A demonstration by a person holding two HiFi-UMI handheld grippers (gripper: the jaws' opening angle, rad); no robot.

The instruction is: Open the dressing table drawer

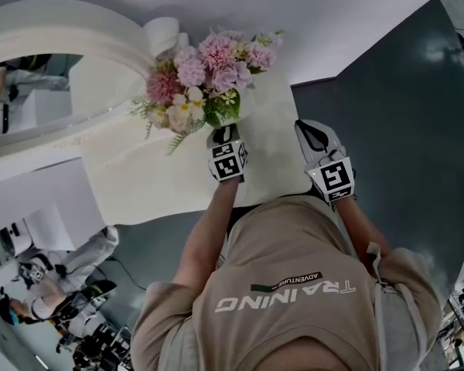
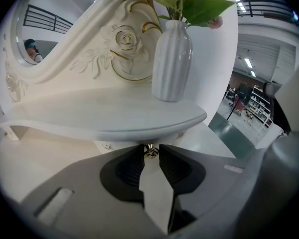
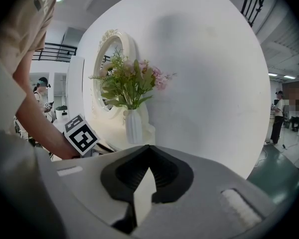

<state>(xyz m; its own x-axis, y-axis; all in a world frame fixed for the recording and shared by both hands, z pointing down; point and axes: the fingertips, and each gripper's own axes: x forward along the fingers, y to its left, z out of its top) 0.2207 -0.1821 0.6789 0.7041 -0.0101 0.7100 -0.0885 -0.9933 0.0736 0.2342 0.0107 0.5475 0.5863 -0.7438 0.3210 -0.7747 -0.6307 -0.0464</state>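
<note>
Left claw is pinching the small round gold drawer knob at the very pad tips, just under the white table edge. The white drawer front looks closed. Right claw is pressed together, empty, well clear.

Risk: the tip grip is shallow, so an angled pull could slip it off. A jerk could rock the white ribbed ceramic vase. Needs 1 straight pull.
</note>
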